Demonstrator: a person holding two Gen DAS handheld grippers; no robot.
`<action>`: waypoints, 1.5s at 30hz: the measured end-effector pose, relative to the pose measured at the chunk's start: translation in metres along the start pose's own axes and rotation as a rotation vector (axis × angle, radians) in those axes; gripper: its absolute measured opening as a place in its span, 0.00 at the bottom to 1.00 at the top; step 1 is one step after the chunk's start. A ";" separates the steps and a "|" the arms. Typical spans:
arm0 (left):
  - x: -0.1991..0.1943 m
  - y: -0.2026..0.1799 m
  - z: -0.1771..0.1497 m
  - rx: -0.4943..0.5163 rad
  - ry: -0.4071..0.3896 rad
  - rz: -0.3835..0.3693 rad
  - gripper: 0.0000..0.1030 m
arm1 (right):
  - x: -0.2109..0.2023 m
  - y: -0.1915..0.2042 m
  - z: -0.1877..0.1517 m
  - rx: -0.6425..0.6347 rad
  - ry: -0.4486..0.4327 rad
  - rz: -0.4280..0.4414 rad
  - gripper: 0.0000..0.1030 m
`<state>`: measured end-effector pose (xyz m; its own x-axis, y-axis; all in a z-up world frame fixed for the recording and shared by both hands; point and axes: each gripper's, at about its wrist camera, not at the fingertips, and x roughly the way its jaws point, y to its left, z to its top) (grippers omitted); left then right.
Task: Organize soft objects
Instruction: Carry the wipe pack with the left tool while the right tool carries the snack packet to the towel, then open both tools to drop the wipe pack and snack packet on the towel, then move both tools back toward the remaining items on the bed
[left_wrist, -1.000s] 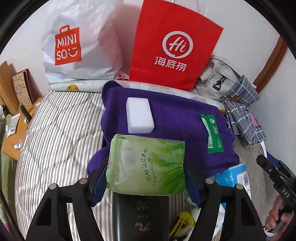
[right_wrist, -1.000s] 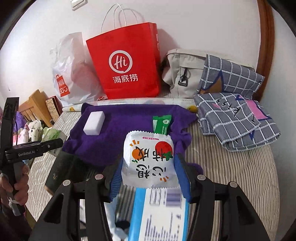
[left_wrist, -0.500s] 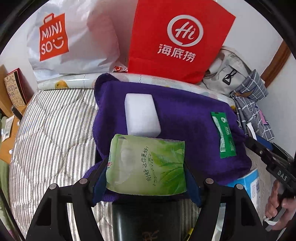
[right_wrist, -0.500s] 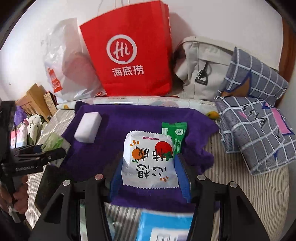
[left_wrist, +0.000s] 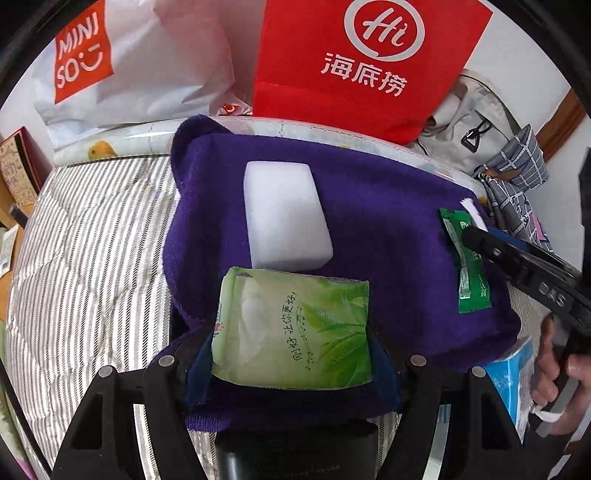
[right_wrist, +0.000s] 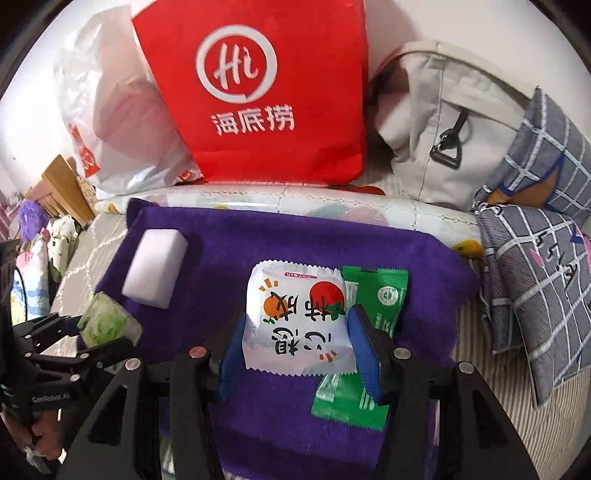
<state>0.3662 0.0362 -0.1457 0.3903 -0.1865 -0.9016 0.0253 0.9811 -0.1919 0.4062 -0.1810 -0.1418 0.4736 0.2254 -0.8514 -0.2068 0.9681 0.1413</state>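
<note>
Evidently both grippers were loaded and poised over the purple towel (left_wrist: 388, 229), so the coming move, as a judgement, turned on where each pack would be set down relative to what already lay there. The left gripper (left_wrist: 291, 350) was clamped on the green tissue pack (left_wrist: 295, 328), its blue pads pressing the pack's two short sides so that the long axis ran across the jaws; directly ahead of it, with its near end just beyond the pack's far edge, lay the white sponge (left_wrist: 284, 218), long axis pointing away from the gripper. The right gripper (right_wrist: 299, 339) was closed on the white snack packet (right_wrist: 297, 317), held likewise by its sides, and just beyond its right finger lay the green sachet (right_wrist: 373, 317), partly hidden under that finger and the packet, its long axis running away from the gripper. Whether the packet touched the sachet could not be told. The sponge sat well off to the right gripper's left, nearer the left gripper. Room for the snack packet seemed tight beside the sachet.
</note>
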 end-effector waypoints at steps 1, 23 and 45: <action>0.001 0.000 0.001 0.003 0.004 0.005 0.69 | 0.004 -0.001 0.001 0.007 0.006 0.001 0.52; 0.007 -0.005 0.008 0.008 0.046 -0.001 0.81 | 0.009 -0.008 0.000 0.061 0.027 0.039 0.69; -0.094 0.033 -0.061 -0.049 -0.079 0.038 0.81 | -0.116 0.041 -0.135 0.017 -0.033 0.100 0.50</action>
<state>0.2746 0.0831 -0.0911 0.4616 -0.1429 -0.8755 -0.0350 0.9832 -0.1790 0.2276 -0.1820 -0.1058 0.4796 0.3241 -0.8155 -0.2396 0.9424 0.2336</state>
